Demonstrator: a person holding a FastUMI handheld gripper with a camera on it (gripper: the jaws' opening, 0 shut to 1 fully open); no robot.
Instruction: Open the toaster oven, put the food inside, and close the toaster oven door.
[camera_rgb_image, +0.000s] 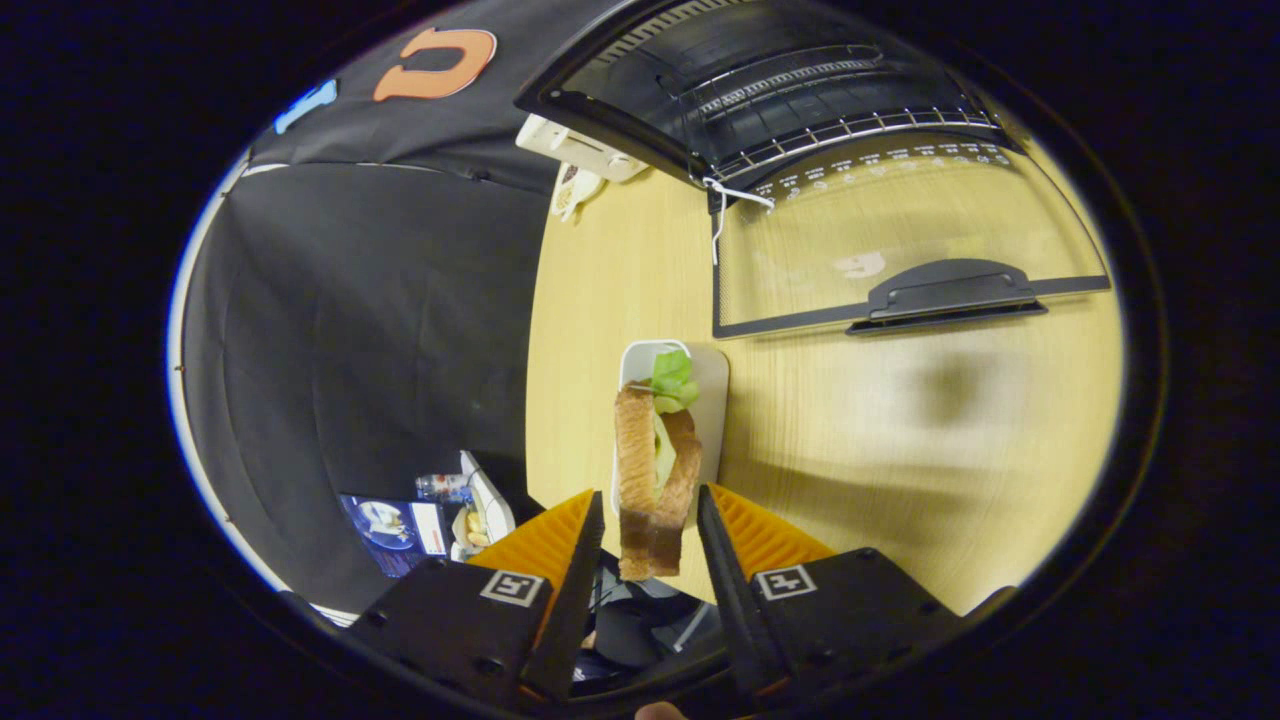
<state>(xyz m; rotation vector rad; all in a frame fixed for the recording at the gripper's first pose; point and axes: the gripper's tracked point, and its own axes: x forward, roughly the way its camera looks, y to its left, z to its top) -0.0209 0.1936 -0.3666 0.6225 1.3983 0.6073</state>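
A toast sandwich (655, 470) with lettuce lies on a small white tray (712, 400) near the table's front edge. My gripper (650, 495) is open, one finger on each side of the sandwich's near end. A thin gap shows on the left side, and the right fingertip is very close to the crust. Beyond the tray stands the black toaster oven (700, 60) with its glass door (900, 230) folded down flat onto the table. The door's handle (950, 295) faces me. The wire rack (850, 128) inside is bare.
The wooden table (900, 450) spreads to the right of the tray. A white string (722, 205) hangs at the door's left hinge. A white device (580, 150) sits beside the oven's left side. Below the table's left edge are a bottle and boxes (430, 510) on the floor.
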